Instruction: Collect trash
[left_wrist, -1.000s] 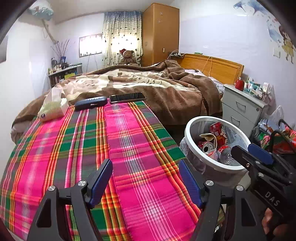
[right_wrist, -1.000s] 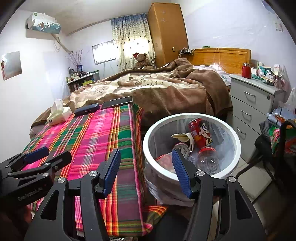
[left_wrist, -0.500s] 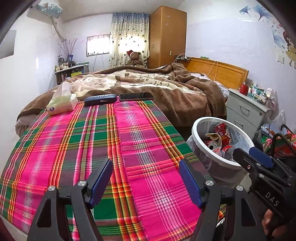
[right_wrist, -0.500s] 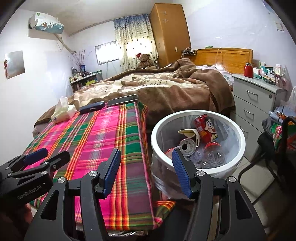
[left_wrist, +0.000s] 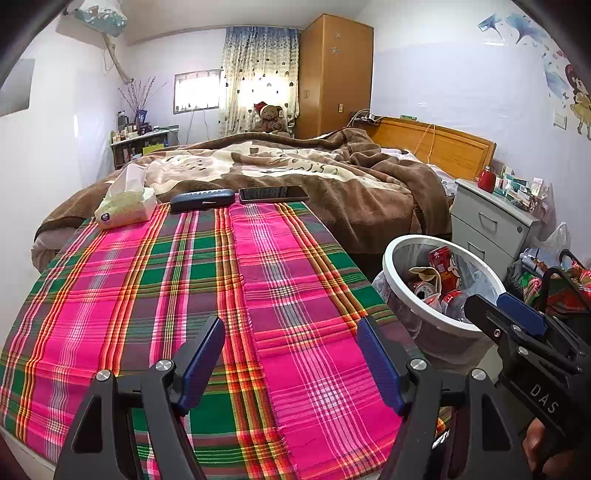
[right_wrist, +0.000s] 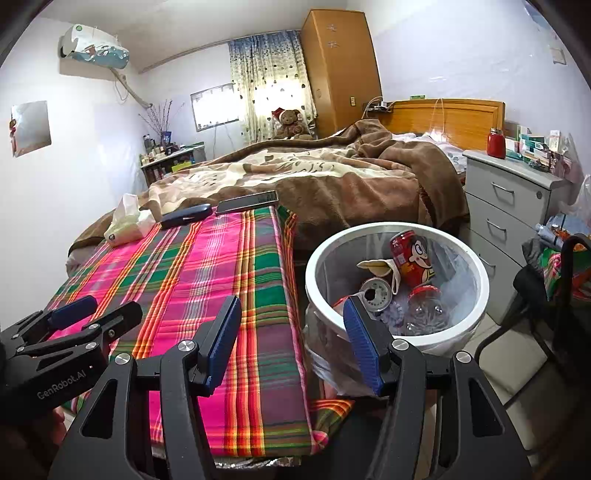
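Left wrist view: the left gripper (left_wrist: 291, 356) is open and empty, pointing forward and downward over the plaid cloth (left_wrist: 177, 295). No loose trash shows on the cloth; ahead of the fingers, at its far edge, lie a tissue pack (left_wrist: 125, 205), a dark case (left_wrist: 202, 200) and a phone (left_wrist: 273, 194), none of which reads as trash. The trash bin (left_wrist: 439, 325) stands to the right of the fingers, already holding cans and a bottle. Collection appears largely complete. Right wrist view: the right gripper (right_wrist: 291, 341) is also open and empty, tilted downward, its right finger overlapping the near rim of the trash bin (right_wrist: 476, 321). A red can (right_wrist: 412, 258) and a clear bottle (right_wrist: 424, 310) lie inside. The left gripper (right_wrist: 74, 321) sits to the left.
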